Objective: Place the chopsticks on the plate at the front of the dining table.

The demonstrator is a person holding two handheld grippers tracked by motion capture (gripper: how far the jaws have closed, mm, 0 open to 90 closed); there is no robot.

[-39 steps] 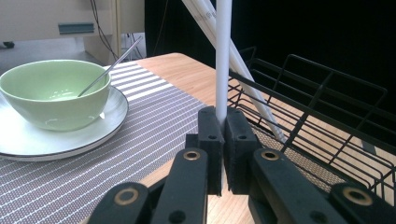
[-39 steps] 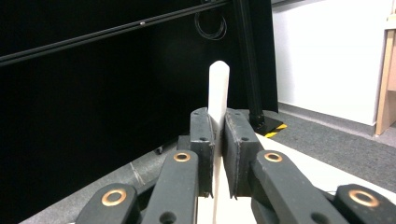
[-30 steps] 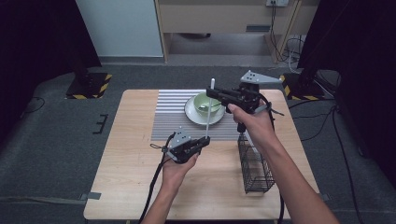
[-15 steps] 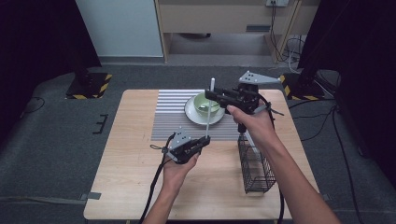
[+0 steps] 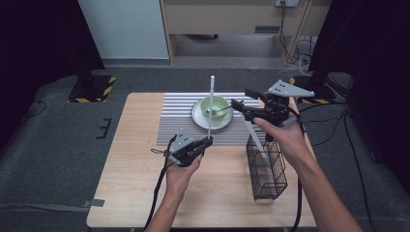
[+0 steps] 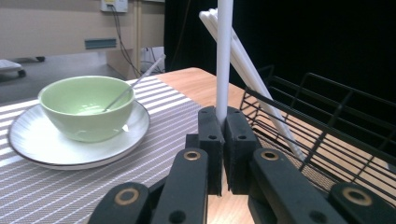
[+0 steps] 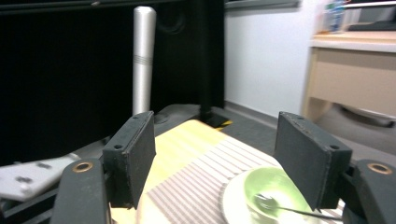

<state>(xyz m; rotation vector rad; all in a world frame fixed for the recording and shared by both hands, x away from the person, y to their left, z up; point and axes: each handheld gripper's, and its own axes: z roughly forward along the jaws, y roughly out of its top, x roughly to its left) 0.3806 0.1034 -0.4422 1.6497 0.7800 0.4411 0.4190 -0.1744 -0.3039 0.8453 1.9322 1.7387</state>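
White chopstick (image 5: pixel 211 107) upright, lower end clamped in left tongs (image 5: pixel 207 141).

The left hand (image 5: pixel 180 169) comes up from the bottom edge of the high view, forearm nearly straight, and holds the left gripper (image 5: pixel 205 142) low over the table's middle with its jaws pressed together. The right forearm runs in from the lower right; the right hand (image 5: pixel 283 137) holds the right gripper (image 5: pixel 241 98) higher, pointing left, its jaws apart and just opening, nothing between them.
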